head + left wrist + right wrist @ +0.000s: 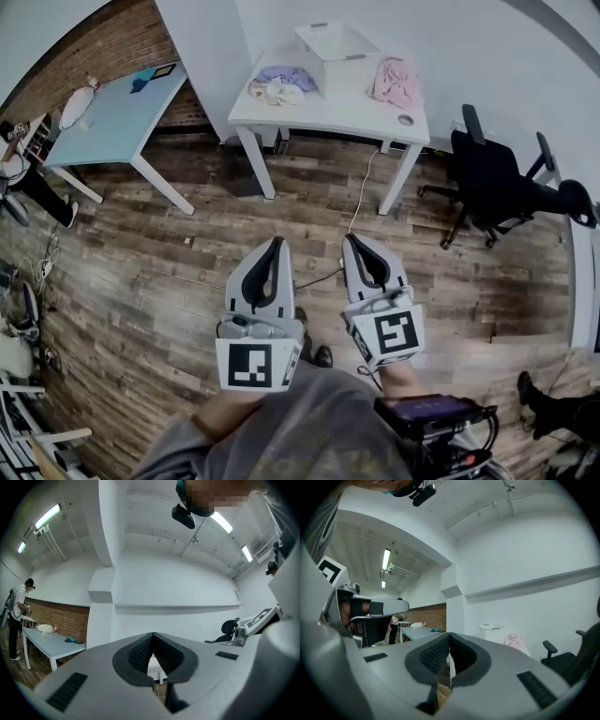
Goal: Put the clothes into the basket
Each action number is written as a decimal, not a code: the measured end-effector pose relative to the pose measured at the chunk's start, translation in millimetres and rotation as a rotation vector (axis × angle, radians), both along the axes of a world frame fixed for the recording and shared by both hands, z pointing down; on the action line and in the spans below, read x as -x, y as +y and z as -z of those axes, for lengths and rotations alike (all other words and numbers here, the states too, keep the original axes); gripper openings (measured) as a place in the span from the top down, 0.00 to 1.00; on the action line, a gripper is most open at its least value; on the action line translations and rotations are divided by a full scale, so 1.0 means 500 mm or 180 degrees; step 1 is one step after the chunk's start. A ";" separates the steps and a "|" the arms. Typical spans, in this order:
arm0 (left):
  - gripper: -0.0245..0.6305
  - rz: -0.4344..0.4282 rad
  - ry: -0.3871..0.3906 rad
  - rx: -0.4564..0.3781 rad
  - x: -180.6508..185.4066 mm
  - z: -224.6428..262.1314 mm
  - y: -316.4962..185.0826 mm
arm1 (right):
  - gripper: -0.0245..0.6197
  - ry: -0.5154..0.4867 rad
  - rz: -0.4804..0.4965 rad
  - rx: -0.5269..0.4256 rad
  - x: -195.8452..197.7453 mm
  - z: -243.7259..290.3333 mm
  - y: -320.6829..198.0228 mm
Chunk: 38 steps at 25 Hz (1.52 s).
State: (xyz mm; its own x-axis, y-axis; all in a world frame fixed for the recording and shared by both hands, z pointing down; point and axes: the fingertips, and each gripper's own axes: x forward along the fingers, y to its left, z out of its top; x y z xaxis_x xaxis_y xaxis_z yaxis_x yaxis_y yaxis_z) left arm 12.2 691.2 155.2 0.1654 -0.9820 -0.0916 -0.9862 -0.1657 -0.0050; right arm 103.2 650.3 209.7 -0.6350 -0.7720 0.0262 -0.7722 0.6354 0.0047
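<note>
While both grippers hang level above the brown wood-plank floor (141, 272), the clothes lie well apart from them on the white rectangular table (328, 112) that stands against the white wall. The left gripper (275, 246) has its grey jaws pressed together, with nothing between the black ribbed pads. The right gripper (354, 242), just beside it, is likewise closed and empty.

A white slatted plastic basket (328, 39) stands at the table's far edge, near the middle. A crumpled lilac and cream heap of clothes (279, 82) lies toward the table's left end, apart from the basket. A crumpled pink garment (396, 80) lies just beside the basket on its right. A small grey round object (405, 120) sits at the table's near right corner.

Between the grippers and the table, a thin white cable (361, 197) runs across the floor from under the table's near edge. A black wheeled office chair (497, 183) stands to the right of the table. A pale blue table (112, 117) stands to the left by a brick wall, with a person (23, 173) at its left end.
</note>
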 end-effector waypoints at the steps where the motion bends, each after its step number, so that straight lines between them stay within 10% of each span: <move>1: 0.95 0.0013 0.0019 0.0008 0.009 -0.003 -0.009 | 0.95 0.0036 0.0003 0.0042 0.007 -0.006 -0.009; 23: 0.95 -0.0093 0.0087 0.0005 0.272 -0.021 -0.420 | 0.95 0.0084 -0.0041 -0.0034 0.276 -0.008 -0.428; 38: 0.95 -0.0086 0.0142 -0.0041 0.336 -0.030 -0.566 | 0.95 0.0198 -0.0128 -0.0120 0.321 0.000 -0.589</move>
